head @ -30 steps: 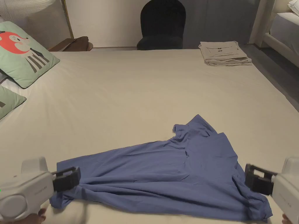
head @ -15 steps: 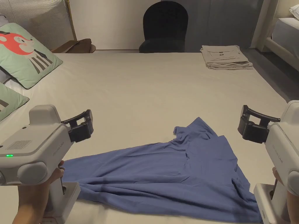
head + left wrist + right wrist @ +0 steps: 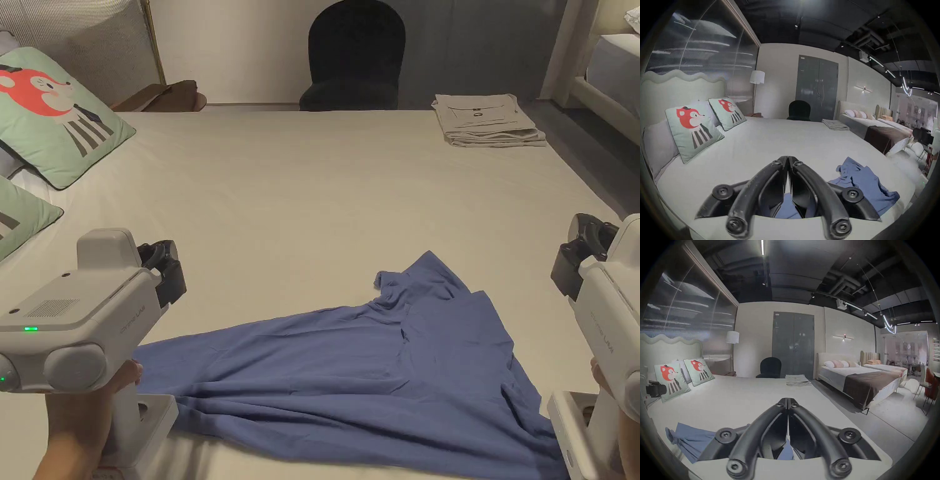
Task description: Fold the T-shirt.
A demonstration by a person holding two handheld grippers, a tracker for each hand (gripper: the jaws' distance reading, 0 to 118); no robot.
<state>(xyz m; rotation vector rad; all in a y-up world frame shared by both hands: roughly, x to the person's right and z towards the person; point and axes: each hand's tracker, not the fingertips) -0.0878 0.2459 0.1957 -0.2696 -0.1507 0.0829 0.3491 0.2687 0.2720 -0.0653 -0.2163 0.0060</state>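
Head view: blue soft-fabric T-shirt [image 3: 375, 369] lies crumpled and roughly triangular on the pale cream bed [image 3: 312, 187], in the lower centre of the frame. Its wide edge runs along the bottom of the frame; a narrower rumpled part points toward frame centre.

Left claw [image 3: 164, 273], black jaws on a white handheld body, sits at mid-left of the frame, raised above the bed, above and to the left of the shirt's lower-left corner. Not touching the fabric. Left gripper view: left claw [image 3: 788, 160] jaws pressed together at the tips, nothing between them. The shirt [image 3: 867, 183] shows at lower right of that frame, and more blue fabric shows below, behind the jaw bases.

Right claw [image 3: 578, 259] sits at the right edge of the head view, above and to the right of the shirt's right corner, apart from it. Right gripper view: right claw [image 3: 788, 401] jaws likewise pressed together, empty. The shirt [image 3: 688, 439] lies at lower left of that frame, with a patch of blue visible beneath the jaw bases.

Other items: stack of folded beige cloth [image 3: 487, 120] at the far right corner of the bed, well apart from the shirt. Mint-green square cushion with a red fox print [image 3: 56, 119] at upper left. Black round-backed chair [image 3: 353, 56] beyond the bed at top centre.
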